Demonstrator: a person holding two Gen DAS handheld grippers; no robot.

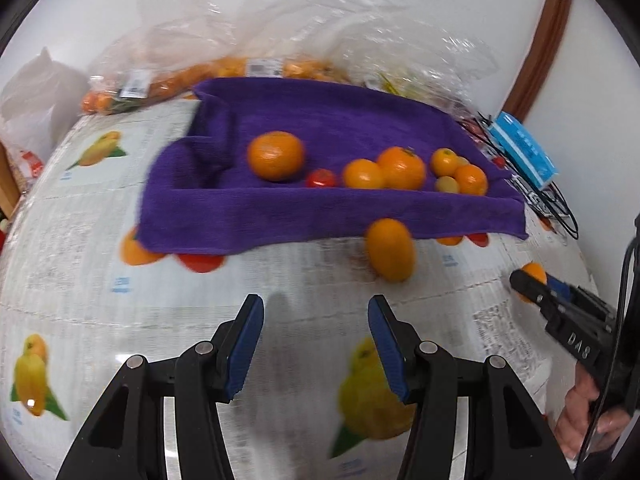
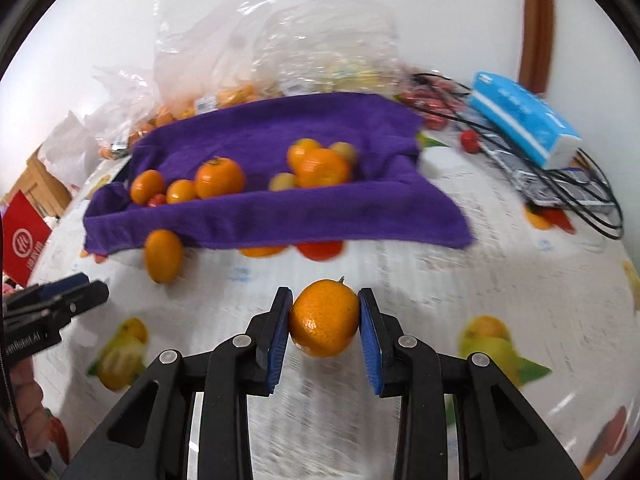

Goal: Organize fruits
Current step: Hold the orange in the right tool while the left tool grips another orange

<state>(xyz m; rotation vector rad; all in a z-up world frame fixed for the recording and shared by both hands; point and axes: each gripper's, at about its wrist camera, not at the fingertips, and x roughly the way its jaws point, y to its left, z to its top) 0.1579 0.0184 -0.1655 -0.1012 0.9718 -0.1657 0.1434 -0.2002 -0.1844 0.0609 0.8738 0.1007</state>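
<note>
A purple towel (image 1: pixel 332 128) (image 2: pixel 280 140) lies on the table with several oranges (image 1: pixel 275 156) (image 2: pixel 219 178), a small red tomato (image 1: pixel 321 178) and small yellowish fruits on it. One oval orange fruit (image 1: pixel 390 250) (image 2: pixel 163 255) lies on the tablecloth just in front of the towel. My left gripper (image 1: pixel 316 308) is open and empty, short of that fruit. My right gripper (image 2: pixel 325 300) is shut on a small orange (image 2: pixel 324 318) and holds it above the tablecloth; it also shows in the left wrist view (image 1: pixel 524 280).
Clear plastic bags of fruit (image 1: pixel 224 70) (image 2: pixel 248 60) lie behind the towel by the wall. A blue tissue pack (image 1: pixel 524 150) (image 2: pixel 524 122) and black cables (image 2: pixel 576 196) sit at the right. A red box (image 2: pixel 24 236) stands at the left. The tablecloth (image 1: pixel 80 260) has fruit prints.
</note>
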